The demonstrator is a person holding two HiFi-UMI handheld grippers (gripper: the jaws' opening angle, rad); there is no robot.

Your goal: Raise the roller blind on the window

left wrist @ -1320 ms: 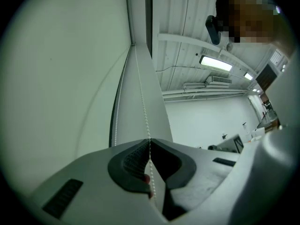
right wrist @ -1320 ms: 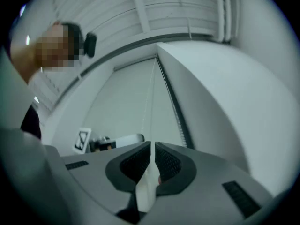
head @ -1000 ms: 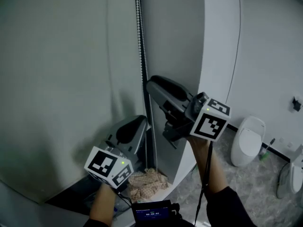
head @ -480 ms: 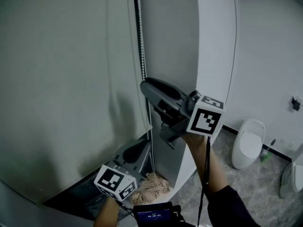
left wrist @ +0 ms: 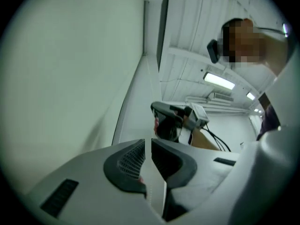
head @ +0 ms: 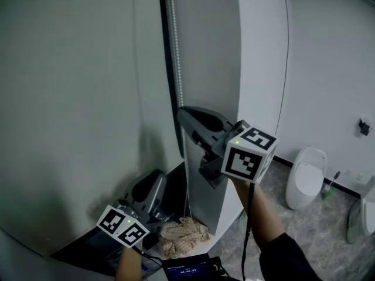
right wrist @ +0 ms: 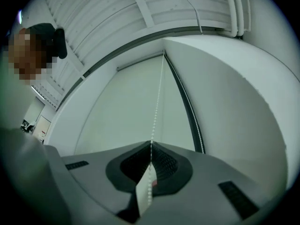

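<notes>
Grey roller blind (head: 76, 98) fills the whole left of my head view, so it's nowhere near raised. Its bead chain (head: 174, 45) hangs down the blind's right edge. The right gripper (right wrist: 151, 153) is clamped on the chain up high. The left gripper (left wrist: 148, 146) sits lower, pinched nearly shut, and it looks like the chain's in that slit too. I'd call this mid-pull. Next, one gripper lets go and regrips higher while the other holds tension.
</notes>
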